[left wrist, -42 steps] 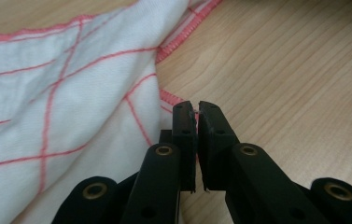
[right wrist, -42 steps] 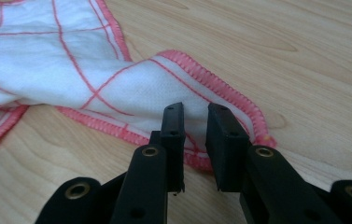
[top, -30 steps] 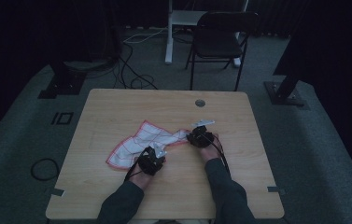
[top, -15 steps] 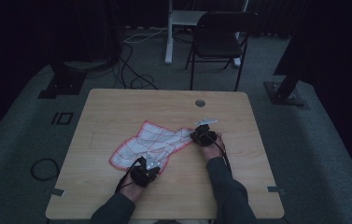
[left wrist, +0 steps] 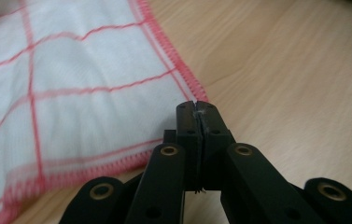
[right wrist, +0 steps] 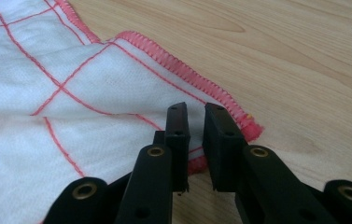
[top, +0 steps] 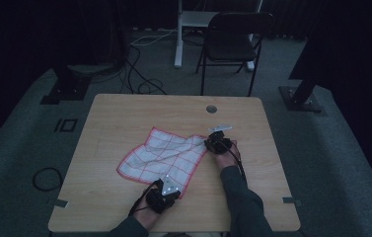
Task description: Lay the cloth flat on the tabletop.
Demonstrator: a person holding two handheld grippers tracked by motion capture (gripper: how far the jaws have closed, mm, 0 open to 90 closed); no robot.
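A white cloth (top: 166,158) with red grid lines and a red hem lies spread almost flat on the wooden table (top: 124,113). My left gripper (top: 174,190) is near the table's front edge, shut on the cloth's near corner. In the left gripper view the jaws of that gripper (left wrist: 197,109) press together on the hem of the cloth (left wrist: 80,93). My right gripper (top: 208,143) is at the cloth's right corner. In the right gripper view its jaws (right wrist: 196,112) stand a little apart over the folded corner of the cloth (right wrist: 47,93).
A round cable hole (top: 211,108) sits near the table's far edge. Behind the table stand a black folding chair (top: 233,39) and a white post (top: 178,34). Cables (top: 139,74) and black stand bases (top: 67,86) lie on the grey floor.
My left gripper has pulled the cloth's corner toward the front edge, and the bunched cloth has spread out flat. The right gripper has stayed at the right corner.
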